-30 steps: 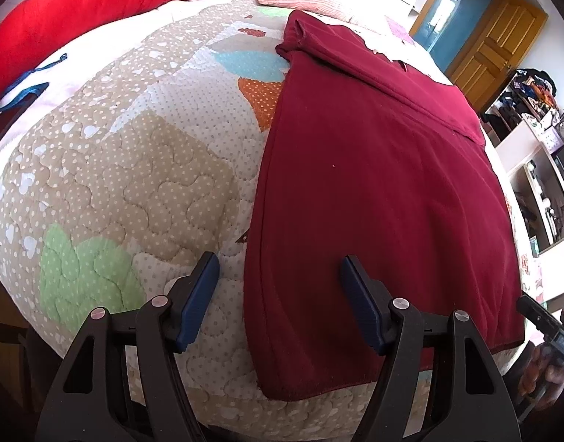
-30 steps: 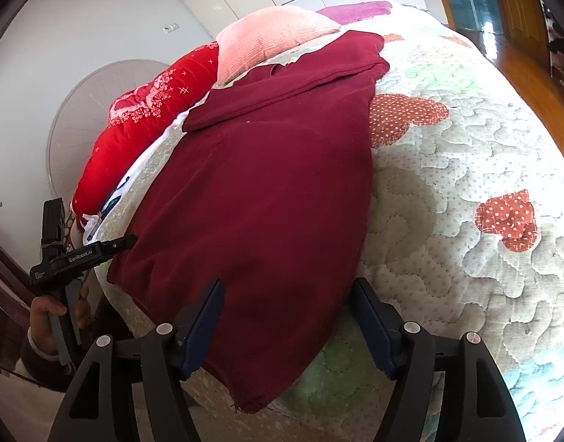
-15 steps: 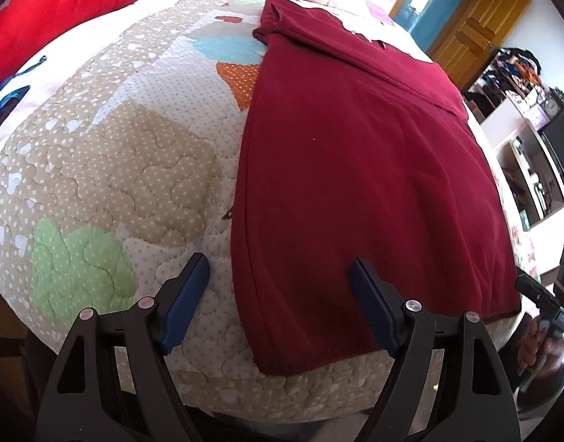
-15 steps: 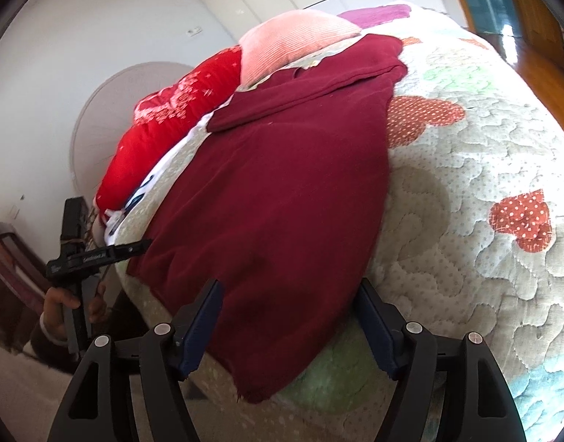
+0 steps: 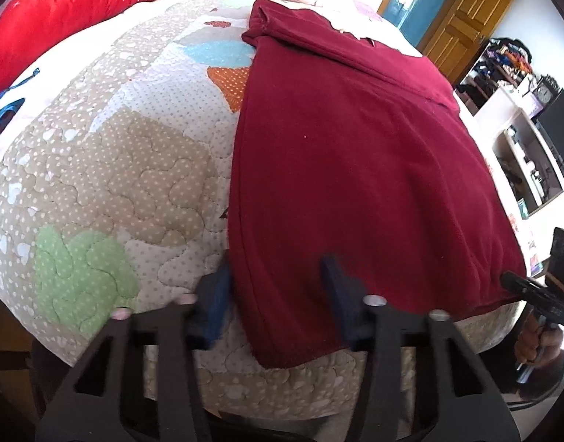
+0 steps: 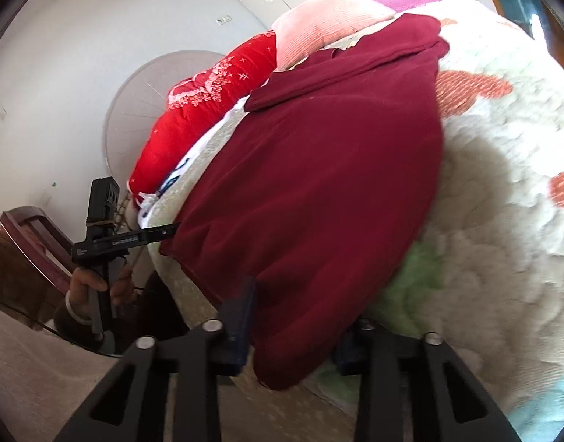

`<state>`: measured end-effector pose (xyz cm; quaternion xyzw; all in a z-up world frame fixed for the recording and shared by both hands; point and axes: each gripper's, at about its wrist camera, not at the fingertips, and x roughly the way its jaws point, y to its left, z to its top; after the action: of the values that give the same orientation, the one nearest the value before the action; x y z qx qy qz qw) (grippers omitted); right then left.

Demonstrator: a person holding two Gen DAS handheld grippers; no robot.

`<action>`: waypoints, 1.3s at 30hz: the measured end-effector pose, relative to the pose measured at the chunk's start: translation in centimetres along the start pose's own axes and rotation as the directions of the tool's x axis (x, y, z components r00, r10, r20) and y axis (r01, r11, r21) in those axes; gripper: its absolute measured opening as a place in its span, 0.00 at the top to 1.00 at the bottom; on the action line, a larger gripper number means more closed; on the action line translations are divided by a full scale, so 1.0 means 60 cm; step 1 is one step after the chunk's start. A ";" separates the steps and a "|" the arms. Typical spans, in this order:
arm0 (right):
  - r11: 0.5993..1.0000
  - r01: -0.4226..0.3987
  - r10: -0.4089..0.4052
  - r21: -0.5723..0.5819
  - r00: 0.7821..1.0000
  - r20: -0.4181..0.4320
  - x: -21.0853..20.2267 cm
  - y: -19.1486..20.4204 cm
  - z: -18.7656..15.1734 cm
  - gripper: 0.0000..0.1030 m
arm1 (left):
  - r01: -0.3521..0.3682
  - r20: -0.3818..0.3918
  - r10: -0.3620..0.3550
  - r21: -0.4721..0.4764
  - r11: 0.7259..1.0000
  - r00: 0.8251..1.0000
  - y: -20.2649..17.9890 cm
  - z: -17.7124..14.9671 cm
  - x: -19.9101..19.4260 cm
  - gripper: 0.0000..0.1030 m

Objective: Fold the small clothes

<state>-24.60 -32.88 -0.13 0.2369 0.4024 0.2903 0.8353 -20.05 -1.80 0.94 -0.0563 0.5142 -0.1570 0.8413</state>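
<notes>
A dark red garment (image 5: 355, 154) lies spread flat on the quilted bed, its top edge folded over at the far end; it also shows in the right wrist view (image 6: 330, 176). My left gripper (image 5: 278, 294) is open, its blue fingers straddling the garment's near left corner at the bed edge. My right gripper (image 6: 296, 328) is open, its jaws on either side of the garment's near right corner, which hangs over the bed edge. Each gripper shows at the edge of the other's view, the right one (image 5: 539, 291) and the left one (image 6: 112, 239).
The patchwork quilt (image 5: 127, 169) covers the bed. A red duvet (image 5: 79, 11) and a pink pillow (image 6: 330, 25) lie at the head. A wooden chair (image 6: 31, 243) stands at the left. Shelves (image 5: 528, 154) and a wooden door (image 5: 462, 25) are at the right.
Both grippers have moved forward and lower onto the garment's near corners. Their jaws have narrowed somewhat around the cloth edge.
</notes>
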 end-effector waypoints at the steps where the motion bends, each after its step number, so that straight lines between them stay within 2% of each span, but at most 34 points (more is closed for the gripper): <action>1: 1.000 -0.018 0.018 0.015 1.000 0.004 0.002 -0.001 0.002 0.78 | 0.037 -0.004 -0.037 -0.013 0.999 0.999 0.004 0.002 -0.003 0.83; 2: 0.999 -0.039 0.039 0.036 0.999 0.008 0.002 -0.004 0.004 0.80 | 0.051 -0.005 -0.051 -0.021 0.998 0.999 0.006 0.004 -0.005 0.88; 4: 0.995 -0.077 0.075 0.066 0.997 0.029 -0.003 -0.007 0.012 0.85 | 0.070 -0.010 -0.070 -0.016 0.997 0.997 0.004 0.011 -0.008 0.90; 8: 0.989 -0.142 0.138 0.036 0.986 0.097 -0.028 0.011 0.039 0.87 | 0.125 0.016 -0.124 -0.032 0.992 0.992 0.004 0.031 -0.021 0.92; 13: 0.989 -0.142 0.145 -0.029 0.966 0.214 -0.056 0.027 0.107 0.87 | 0.221 0.103 -0.214 -0.067 0.973 0.971 0.009 0.095 -0.047 0.93; 19: 0.991 -0.100 0.123 -0.089 0.945 0.302 -0.045 0.023 0.223 0.88 | 0.204 0.184 -0.199 -0.012 0.979 0.963 -0.012 0.206 -0.033 0.93; 23: 0.993 -0.032 0.068 -0.115 0.943 0.326 -0.026 0.008 0.311 0.88 | 0.208 0.228 -0.196 -0.031 0.978 0.954 -0.006 0.304 -0.002 0.93; 25: 0.994 0.005 0.033 -0.111 0.939 0.341 -0.016 -0.007 0.351 0.88 | 0.186 0.249 -0.171 -0.035 0.982 0.953 -0.006 0.360 0.020 0.93; 31: 0.995 0.101 -0.101 0.017 0.924 0.368 0.034 -0.091 0.471 0.89 | 0.109 0.235 -0.084 -0.097 0.989 0.968 0.006 0.490 0.120 0.94; 34: 0.986 0.141 -0.165 0.093 0.927 0.337 0.079 -0.146 0.518 0.89 | 0.115 0.224 -0.083 -0.134 0.984 0.971 0.017 0.525 0.162 0.94; 36: 0.971 0.189 -0.223 0.149 0.937 0.269 0.117 -0.184 0.538 0.87 | 0.144 0.191 -0.104 -0.208 0.968 0.976 0.040 0.537 0.188 0.93; 37: 0.963 0.207 -0.244 0.173 0.942 0.230 0.133 -0.202 0.545 0.84 | 0.164 0.172 -0.125 -0.237 0.958 0.977 0.048 0.541 0.196 0.90; 39: 0.960 0.195 -0.237 0.199 0.947 0.215 0.139 -0.223 0.552 0.70 | 0.200 0.157 -0.162 -0.268 0.943 0.974 0.062 0.546 0.197 0.85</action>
<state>10.39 -42.22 5.65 0.2964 0.3475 0.1300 0.8801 14.62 -4.26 5.19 -0.2329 0.4668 -0.1549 0.8389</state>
